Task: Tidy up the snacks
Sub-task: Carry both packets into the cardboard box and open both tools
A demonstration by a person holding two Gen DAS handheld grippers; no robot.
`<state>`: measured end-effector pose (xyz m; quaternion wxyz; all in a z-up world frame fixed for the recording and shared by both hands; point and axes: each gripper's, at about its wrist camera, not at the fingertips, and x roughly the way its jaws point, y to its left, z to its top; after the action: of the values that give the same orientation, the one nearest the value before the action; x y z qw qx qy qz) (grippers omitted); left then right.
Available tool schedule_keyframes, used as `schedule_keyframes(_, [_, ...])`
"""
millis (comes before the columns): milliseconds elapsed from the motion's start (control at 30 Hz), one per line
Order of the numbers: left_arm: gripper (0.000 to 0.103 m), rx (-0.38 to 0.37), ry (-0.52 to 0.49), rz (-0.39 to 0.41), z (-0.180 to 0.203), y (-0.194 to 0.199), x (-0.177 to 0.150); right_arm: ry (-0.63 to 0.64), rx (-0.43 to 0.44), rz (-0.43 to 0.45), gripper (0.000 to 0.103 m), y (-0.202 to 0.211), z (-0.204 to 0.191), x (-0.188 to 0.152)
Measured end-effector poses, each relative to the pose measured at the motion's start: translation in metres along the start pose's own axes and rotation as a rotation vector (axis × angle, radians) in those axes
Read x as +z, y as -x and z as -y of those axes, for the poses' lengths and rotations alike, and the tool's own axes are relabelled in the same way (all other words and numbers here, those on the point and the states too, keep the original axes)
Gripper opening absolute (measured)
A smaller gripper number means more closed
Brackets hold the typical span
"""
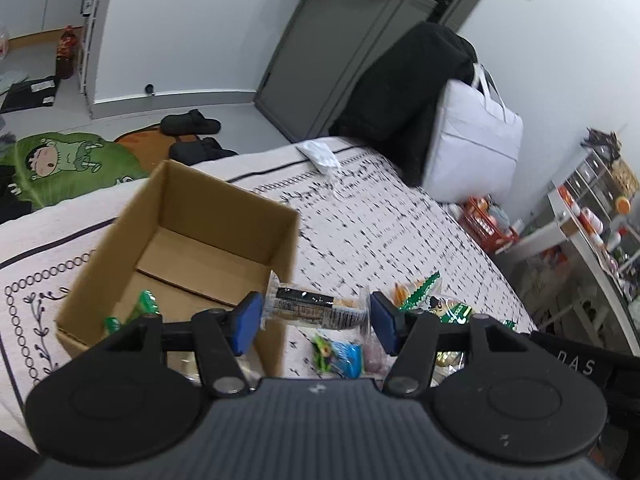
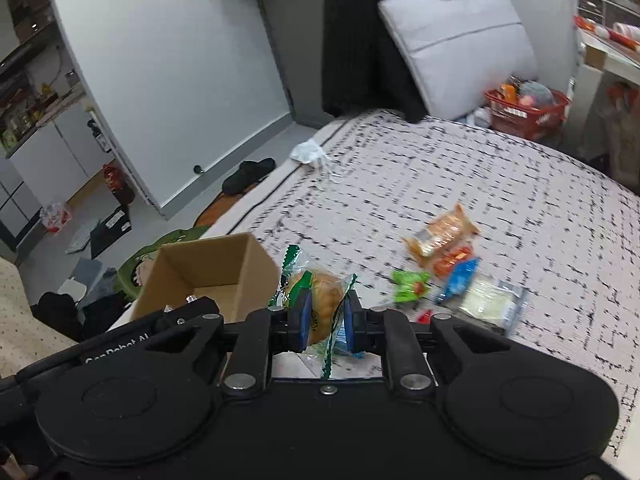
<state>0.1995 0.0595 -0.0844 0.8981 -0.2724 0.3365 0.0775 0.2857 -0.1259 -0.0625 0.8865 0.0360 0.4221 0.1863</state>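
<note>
Mid-transfer: both snacks are held clear of the bed (image 2: 440,168) and next need carrying over the box (image 1: 192,240) and releasing. Left hand-held gripper (image 1: 316,316), tilted down, clamps a cracker pack (image 1: 312,308) beside the box's near corner; right hand-held gripper (image 2: 326,318), likewise tilted, pinches a bun packet (image 2: 316,292), box ahead-left.

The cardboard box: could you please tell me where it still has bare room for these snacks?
The cardboard box has its floor bare from the far wall to the near-left corner, where a green packet lies. Outside, the bedspread is crowded right of the box, bare beyond the orange packet.
</note>
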Motion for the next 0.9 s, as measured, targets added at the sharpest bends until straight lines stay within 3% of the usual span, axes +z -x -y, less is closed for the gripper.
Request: schedule_keyframes(900, [0.061,0.062,0.195,-0.015,-0.072,0.003,0.017,0.093,0.035,-0.027,0.017,-0.020,-0.088,0.005])
